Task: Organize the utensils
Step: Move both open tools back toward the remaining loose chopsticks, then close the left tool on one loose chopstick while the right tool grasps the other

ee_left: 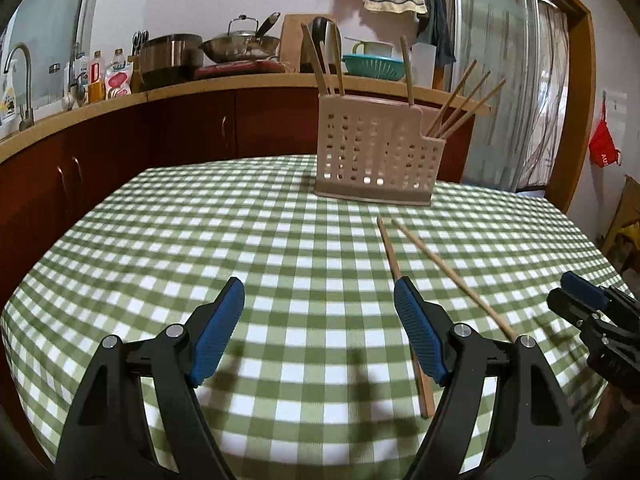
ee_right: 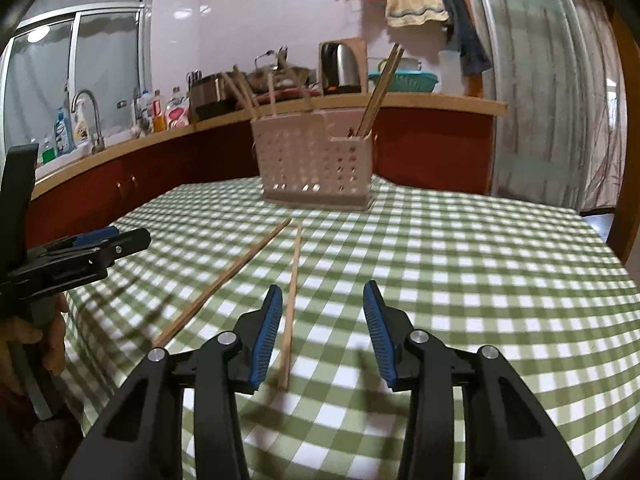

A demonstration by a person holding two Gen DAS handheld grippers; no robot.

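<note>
Two bare wooden chopsticks [ee_right: 291, 300] are lying on the green checked cloth [ee_right: 460, 264], splaying apart, just before the beige holder [ee_right: 316, 164] holding more sticks. Left gripper [ee_left: 320, 300] and right gripper [ee_right: 320, 312] are hovering open, gripping nothing.

Both cams sit low over the bench's near edge, looking along their tool fingers toward the far edge. Left wrist cam sits left, the right tool [ee_left: 588, 308] at its right border. Right wrist cam sits right, the left tool [ee_right: 100, 246] at its left border. Shared: checked bench [ee_left: 200, 240], utensil holder [ee_left: 376, 152] near the far edge, two loose chopsticks [ee_right: 294, 300].
</note>
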